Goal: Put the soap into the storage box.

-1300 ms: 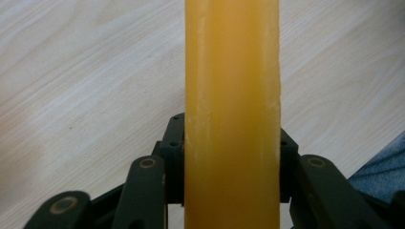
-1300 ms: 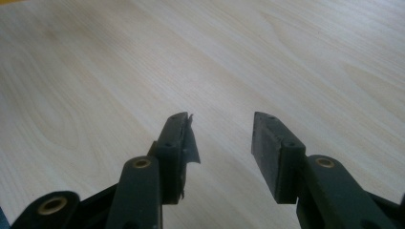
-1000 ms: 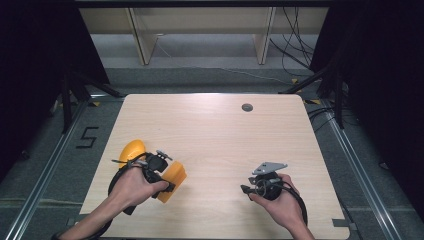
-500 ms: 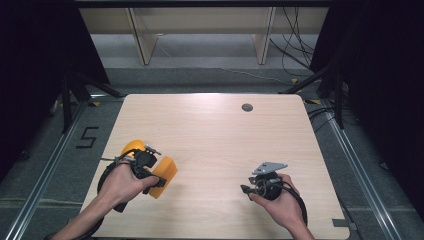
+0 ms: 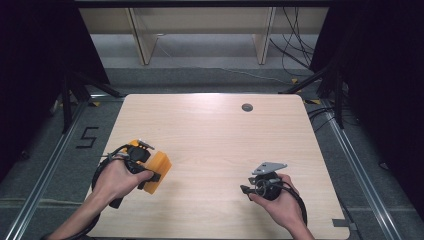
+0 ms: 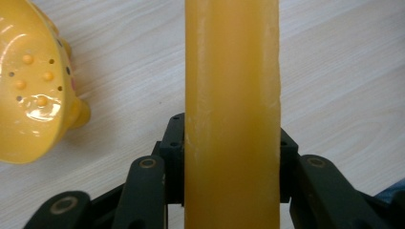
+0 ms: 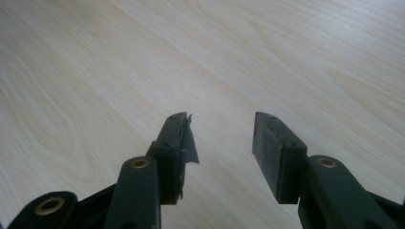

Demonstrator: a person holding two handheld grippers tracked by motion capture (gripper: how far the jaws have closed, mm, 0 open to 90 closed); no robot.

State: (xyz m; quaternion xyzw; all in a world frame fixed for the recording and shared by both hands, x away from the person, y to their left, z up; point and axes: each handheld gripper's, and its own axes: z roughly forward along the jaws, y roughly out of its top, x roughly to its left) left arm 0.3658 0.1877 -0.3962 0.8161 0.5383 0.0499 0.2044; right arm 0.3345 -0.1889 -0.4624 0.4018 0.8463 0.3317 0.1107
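The left gripper (image 5: 150,172) has its jaws closed against the two sides of an orange block (image 6: 232,114), which stands up between them and runs past the top of the left gripper view. In the high view the same block (image 5: 156,171) sits at the front of the left hand (image 5: 116,178), low over the pale wooden surface (image 5: 215,135). Just beside the left jaw, a glossy yellow perforated piece (image 6: 28,81) lies on the surface, apart from the block.

The right gripper (image 7: 222,143) has its jaws moderately apart, nothing between them, bare wood grain beyond. Torn black padding hangs off the left jaw's inner face. The right hand (image 5: 280,200) holds it near the surface's near edge.
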